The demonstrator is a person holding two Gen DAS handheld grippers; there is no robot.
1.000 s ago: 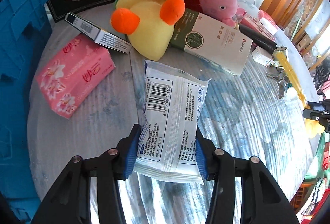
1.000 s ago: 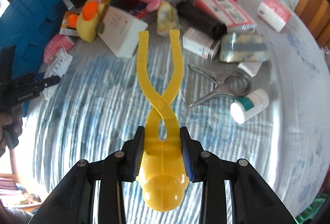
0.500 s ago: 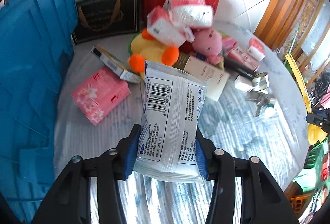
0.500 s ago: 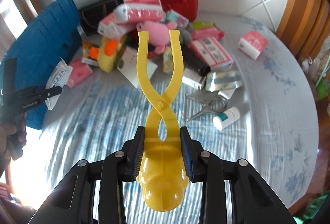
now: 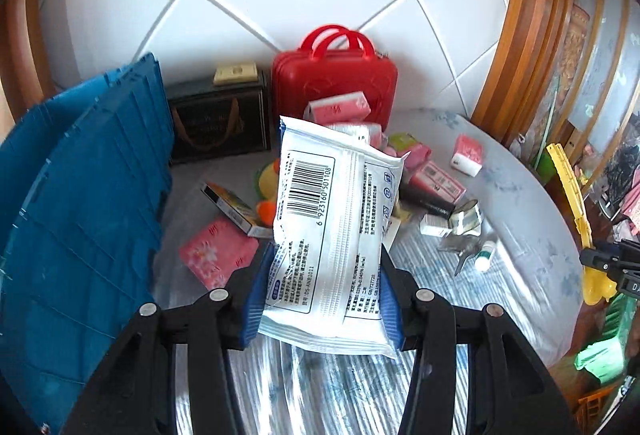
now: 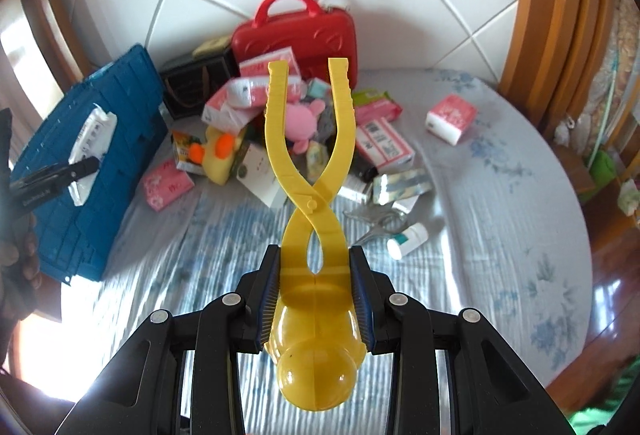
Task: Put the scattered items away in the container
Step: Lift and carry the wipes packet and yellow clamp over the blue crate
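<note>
White barcoded packet (image 5: 332, 235) upright between left tongs (image 5: 322, 299), blue crate (image 5: 80, 215) just beside.

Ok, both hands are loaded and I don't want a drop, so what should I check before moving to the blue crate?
1. Left hand-held gripper shut on the white packet: ok.
2. Right hand-held gripper shut on the yellow tongs: ok.
3. Both items lifted off the table: ok.
4. Blue crate in sight, on the left: ok.
5. Crate's opening and free room inside: cannot tell.
6. Packet held near its lower end only; slip risk: cannot tell.
</note>
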